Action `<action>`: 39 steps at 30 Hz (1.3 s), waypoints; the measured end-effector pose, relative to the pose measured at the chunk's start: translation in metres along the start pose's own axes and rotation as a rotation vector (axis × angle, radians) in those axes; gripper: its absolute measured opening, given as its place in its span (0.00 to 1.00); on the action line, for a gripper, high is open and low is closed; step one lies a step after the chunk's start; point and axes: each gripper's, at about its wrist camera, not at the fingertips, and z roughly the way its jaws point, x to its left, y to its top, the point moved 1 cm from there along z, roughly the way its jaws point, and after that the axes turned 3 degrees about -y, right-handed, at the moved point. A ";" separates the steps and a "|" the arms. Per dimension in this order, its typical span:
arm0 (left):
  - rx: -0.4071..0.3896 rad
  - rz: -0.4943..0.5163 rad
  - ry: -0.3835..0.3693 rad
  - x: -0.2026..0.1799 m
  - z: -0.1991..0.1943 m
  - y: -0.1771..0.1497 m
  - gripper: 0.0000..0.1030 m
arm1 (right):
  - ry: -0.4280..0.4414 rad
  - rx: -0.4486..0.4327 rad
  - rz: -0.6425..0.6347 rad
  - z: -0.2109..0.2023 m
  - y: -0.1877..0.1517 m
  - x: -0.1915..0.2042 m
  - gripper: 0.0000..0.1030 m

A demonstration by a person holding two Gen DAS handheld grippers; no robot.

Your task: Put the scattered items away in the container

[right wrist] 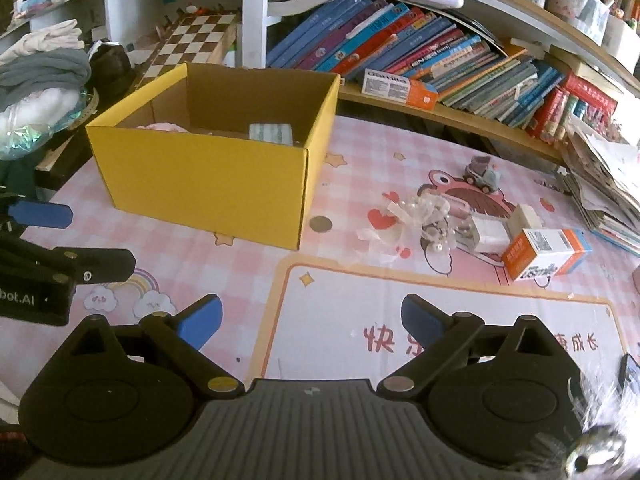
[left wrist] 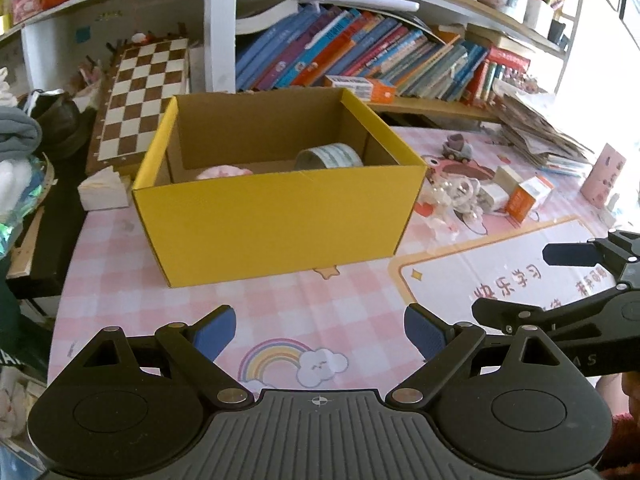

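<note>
The open yellow cardboard box [left wrist: 280, 216] sits on the pink checked table mat [left wrist: 320, 304], its long axis running across the table from left to right, one long wall facing the grippers and its open top up. Inside it a roll of pale patterned tape [left wrist: 329, 156] leans toward the right end, and something soft and pink [left wrist: 224, 172] lies at the left; only its top shows over the wall, so I cannot tell what it is.

The left gripper [left wrist: 320, 336] hangs low over the mat in front of the box, blue-padded fingers [left wrist: 214, 334] spread wide with nothing between them. The right gripper [right wrist: 311, 320] is just beside it, equally spread and empty.

Well to the right of the box lies the scatter: an orange and white carton [right wrist: 546, 254] on its side, long axis pointing roughly right and slightly away, a white plug-like block [right wrist: 490, 234], a tangle of clear ribbon and pearls [right wrist: 412, 220], and a small grey toy car [right wrist: 482, 176] farther back.
</note>
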 end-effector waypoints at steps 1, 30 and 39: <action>0.002 0.001 -0.002 -0.001 0.001 0.000 0.91 | -0.002 0.001 0.002 0.000 -0.001 -0.001 0.94; 0.037 -0.128 0.114 -0.025 0.014 0.005 0.91 | 0.102 0.024 -0.072 0.020 0.011 -0.042 0.95; 0.061 -0.133 0.120 -0.054 0.029 0.012 0.91 | 0.114 0.033 -0.071 0.024 0.008 -0.075 0.95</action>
